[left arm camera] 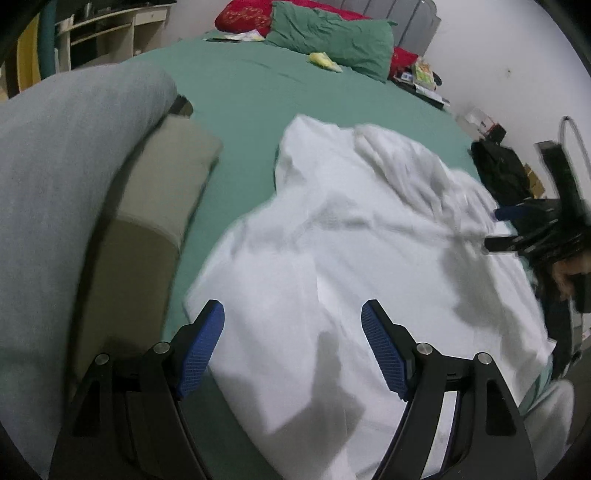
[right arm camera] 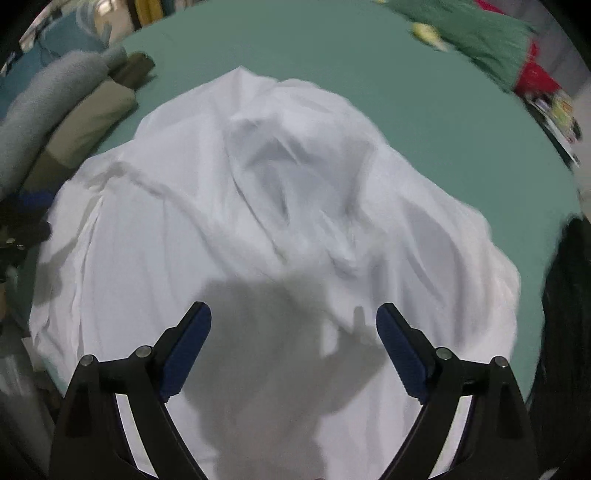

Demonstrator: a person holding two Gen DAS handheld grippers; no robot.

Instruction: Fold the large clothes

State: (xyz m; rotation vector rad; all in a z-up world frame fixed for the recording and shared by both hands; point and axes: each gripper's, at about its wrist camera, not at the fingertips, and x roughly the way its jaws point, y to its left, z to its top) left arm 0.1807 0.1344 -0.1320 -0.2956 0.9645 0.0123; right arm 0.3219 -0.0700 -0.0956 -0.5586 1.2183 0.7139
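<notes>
A large white garment (left arm camera: 332,258) lies crumpled on a green bed sheet (left arm camera: 240,92); the same white garment (right arm camera: 258,203) fills the right wrist view, with folds bunched near its middle. My left gripper (left arm camera: 293,314) hovers open above the garment's near left edge, blue pads apart, nothing between them. Wide open too, my right gripper (right arm camera: 293,314) points steeply down over the cloth and casts a shadow on it. In the left wrist view the right gripper (left arm camera: 517,229) shows at the right edge, blurred, over the garment's far side.
Folded grey and beige fabric (left arm camera: 92,184) is stacked at the bed's left side. Green and red pillows (left arm camera: 325,33) and a small yellow item (left arm camera: 325,61) lie at the head. A dark bag (left arm camera: 502,173) and clutter sit beside the bed on the right.
</notes>
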